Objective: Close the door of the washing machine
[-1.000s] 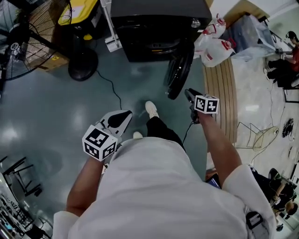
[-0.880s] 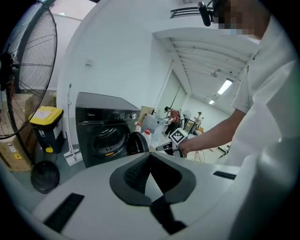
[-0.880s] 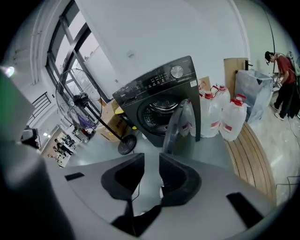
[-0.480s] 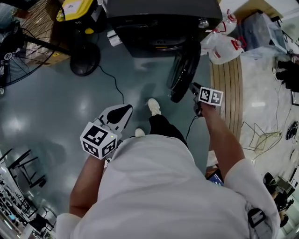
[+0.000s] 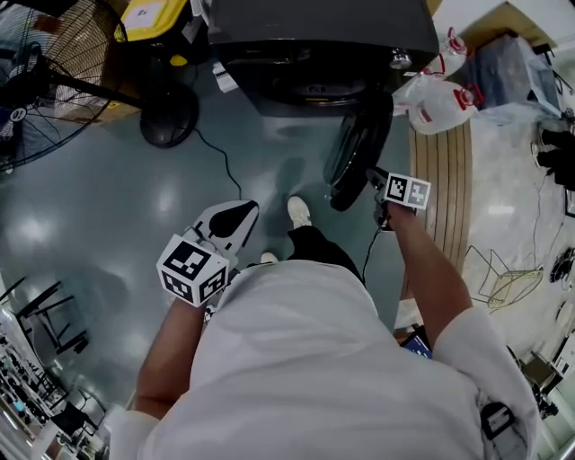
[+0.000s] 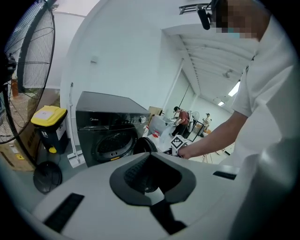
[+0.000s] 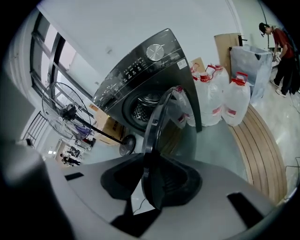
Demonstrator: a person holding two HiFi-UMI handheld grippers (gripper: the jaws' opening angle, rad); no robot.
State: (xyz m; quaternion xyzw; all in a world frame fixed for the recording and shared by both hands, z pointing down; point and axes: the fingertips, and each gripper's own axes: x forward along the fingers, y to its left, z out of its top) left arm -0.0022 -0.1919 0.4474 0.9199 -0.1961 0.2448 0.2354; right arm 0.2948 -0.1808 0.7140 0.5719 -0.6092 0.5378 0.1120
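Standing in front of the washing machine [image 5: 323, 36], viewed from overhead. Right forearm stretched forward and angled down, right gripper [image 5: 373, 178] up against the free edge of the open door [image 5: 358, 148]. Jaws spread wide, just eased inward a little, with the door's dark rim upright in the gap between them and no clear press from either pad. Left arm bent with the elbow close to the body, left gripper [image 5: 232, 220] held nearer the torso and tipped toward the floor, well apart from the machine. Its jaws apart, holding nothing.

Door swung out toward the person from the right side of the opening, almost edge-on in the right gripper view. Behind it the drum [image 7: 143, 110], perforated metal wall showing — contents not to be made out.

Left of the machine, a bin [image 5: 153, 16] with a yellow lid, lid down. To the right, translucent jugs [image 5: 440, 103] with red caps clustered just beside the door, then a large clear bag [image 5: 508, 76] farther out. Below the jugs, a slatted wooden platform [image 5: 440, 180] along the right. At far left a floor fan [image 5: 54, 81], its round base [image 5: 169, 117] near the machine's front corner. From there a black cable [image 5: 216, 157] trailing over the grey-green floor toward a white shoe [image 5: 298, 212].
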